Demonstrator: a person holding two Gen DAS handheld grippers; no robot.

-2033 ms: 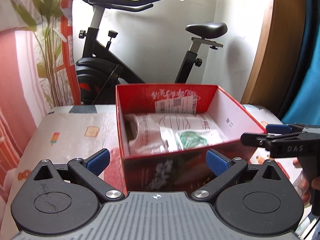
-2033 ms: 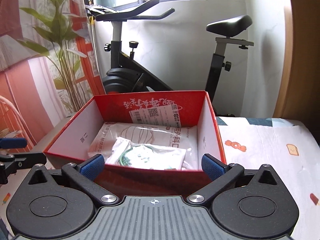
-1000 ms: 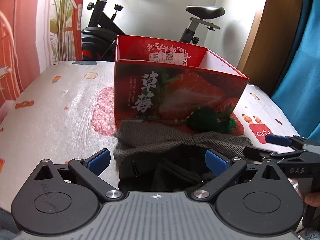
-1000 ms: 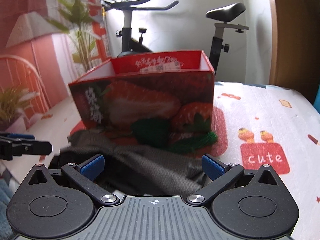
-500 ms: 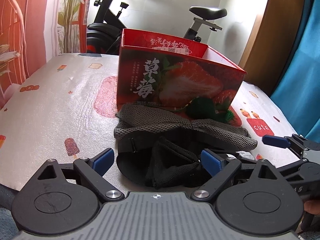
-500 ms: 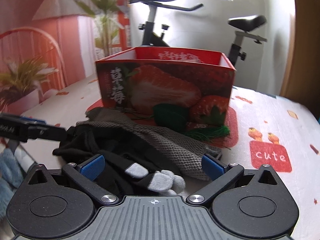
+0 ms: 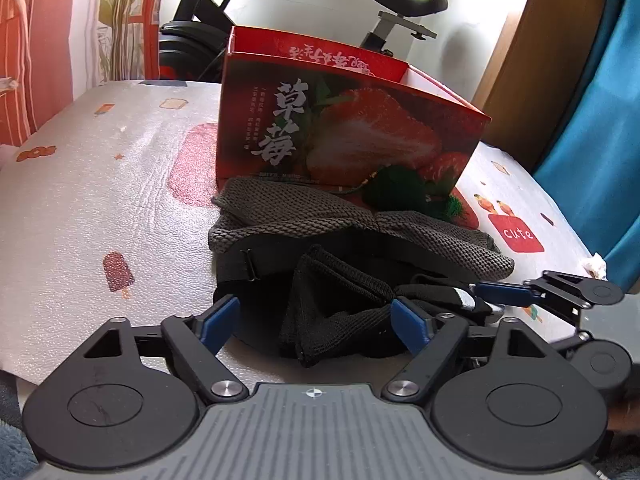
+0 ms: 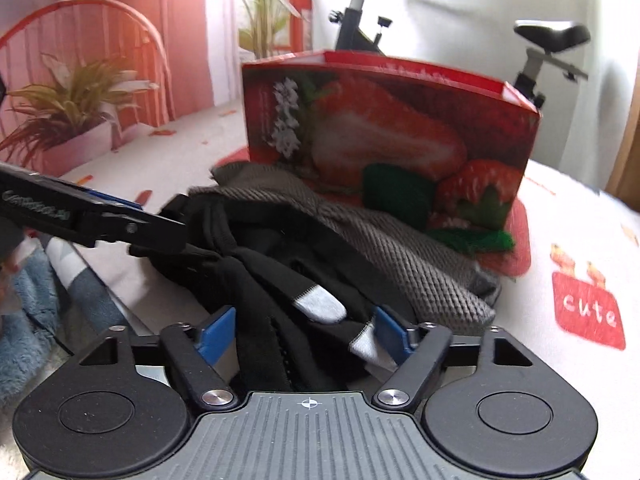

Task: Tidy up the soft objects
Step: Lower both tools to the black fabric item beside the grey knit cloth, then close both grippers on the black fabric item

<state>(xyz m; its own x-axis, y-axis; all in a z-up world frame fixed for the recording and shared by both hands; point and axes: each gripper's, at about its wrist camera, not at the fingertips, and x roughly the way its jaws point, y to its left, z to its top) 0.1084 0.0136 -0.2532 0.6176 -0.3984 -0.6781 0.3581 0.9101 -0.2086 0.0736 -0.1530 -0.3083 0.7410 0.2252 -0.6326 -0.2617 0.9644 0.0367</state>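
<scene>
Left hand-held gripper [image 7: 316,322]: jaws part-open and just been closing, blue pads either side of a bunched black knit fabric [image 7: 336,312]. The right pad looks to touch the fabric edge; the left pad stands clear of it. No firm grip is visible.

Right hand-held gripper [image 8: 304,334]: jaws narrower, also just been closing, with the black glove [image 8: 280,280] between them. The glove has grey fingertips [image 8: 320,304]; one grey tip lies against the right pad. Whether the pads press on it cannot be told, as the view is slightly blurred.

The soft pile lies on the worktop [image 7: 100,184], which is covered in a white printed cloth, just in front of the red strawberry box [image 7: 344,120]. A grey mesh-knit cloth [image 7: 320,216] is draped over the black items, its far edge touching the box's base. A dark green tassel or pompom [image 7: 400,190] rests against the box front, to the right of the grey cloth.

Box upright, top open; contents not visible from either wrist view. Each gripper appears at the edge of the other's view, at opposite ends of the black pile. An exercise bike [image 7: 400,8] stands behind the box.
</scene>
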